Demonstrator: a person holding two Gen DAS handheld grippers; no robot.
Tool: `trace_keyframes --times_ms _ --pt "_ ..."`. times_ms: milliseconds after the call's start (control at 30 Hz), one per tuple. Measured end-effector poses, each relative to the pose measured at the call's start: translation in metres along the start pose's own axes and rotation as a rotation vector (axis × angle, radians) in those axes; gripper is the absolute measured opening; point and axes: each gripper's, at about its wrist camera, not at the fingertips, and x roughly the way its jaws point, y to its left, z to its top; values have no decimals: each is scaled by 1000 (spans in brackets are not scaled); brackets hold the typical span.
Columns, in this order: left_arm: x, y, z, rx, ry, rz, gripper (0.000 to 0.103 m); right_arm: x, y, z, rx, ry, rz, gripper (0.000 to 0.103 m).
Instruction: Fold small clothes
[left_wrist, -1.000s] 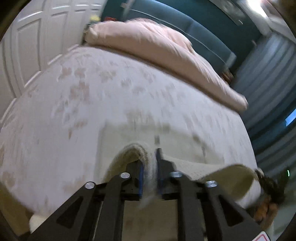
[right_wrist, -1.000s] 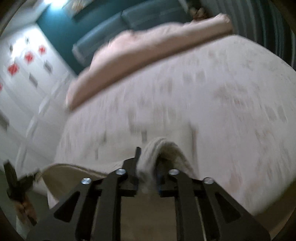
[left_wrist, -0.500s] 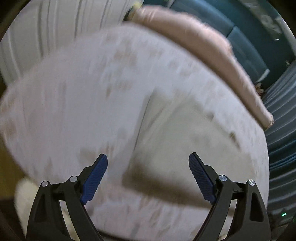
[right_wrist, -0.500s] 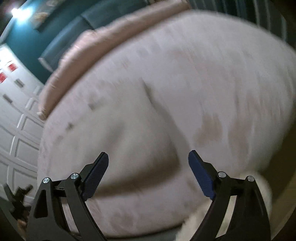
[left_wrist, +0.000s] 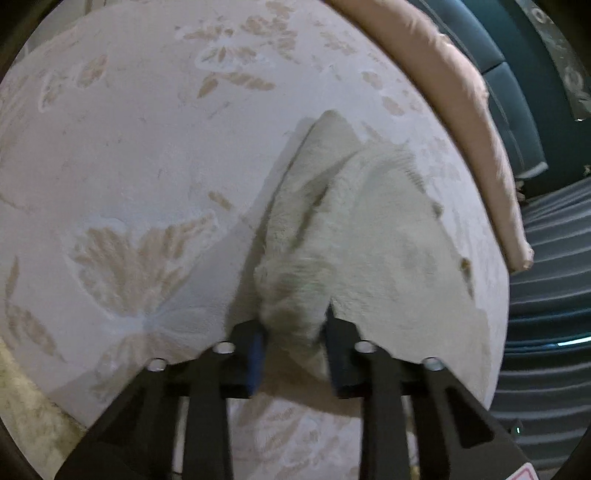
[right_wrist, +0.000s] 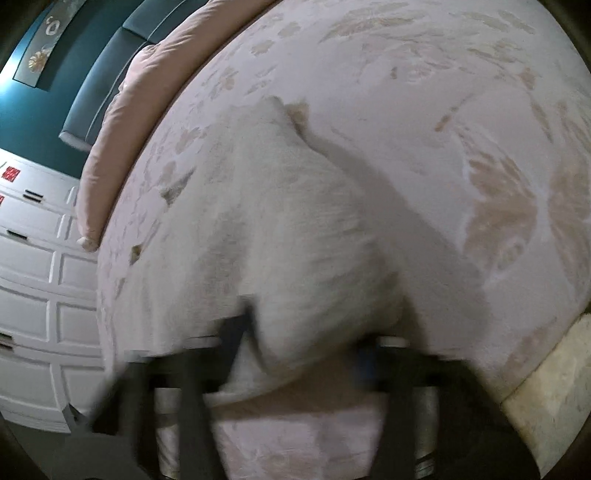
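A cream fuzzy garment (left_wrist: 362, 229) lies on the bed, bunched into a raised fold. My left gripper (left_wrist: 293, 343) is shut on the garment's near edge, cloth bulging between the fingers. In the right wrist view the same garment (right_wrist: 266, 229) fills the middle. My right gripper (right_wrist: 306, 350) is blurred by motion, and its fingers sit on either side of a thick bulge of the garment's near edge, closed in on it.
The bed (left_wrist: 147, 147) has a pale cover with beige leaf patterns. A rolled pink blanket (left_wrist: 476, 122) lies along its far edge, also in the right wrist view (right_wrist: 122, 122). White cabinet doors (right_wrist: 33, 280) stand at the left. A teal sofa (left_wrist: 517, 85) is behind.
One second ago both grippers held the garment; half a second ago both were wide open above it. Now both have come down and closed on its near edge.
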Motion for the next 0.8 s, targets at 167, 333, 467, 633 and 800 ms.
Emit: trace_keyframes --times_ms 167,333,467,633,800 --pt "-43 2 -18 63 2 -18 6 -44 10 -10 -74 -38 49 8" --pt "-68 29 -61 81 85 21 1 -69 -13 -52 -132 47 -31 8" --pt "-73 46 -103 108 138 68 1 -68 -44 -87 -160 121 -138 9" --pt "-76 35 -99 108 80 9 20 -62 -58 -84 -86 136 -112 13" --pt "-57 39 -82 18 55 51 60 -60 -55 -72 -50 126 -79 32"
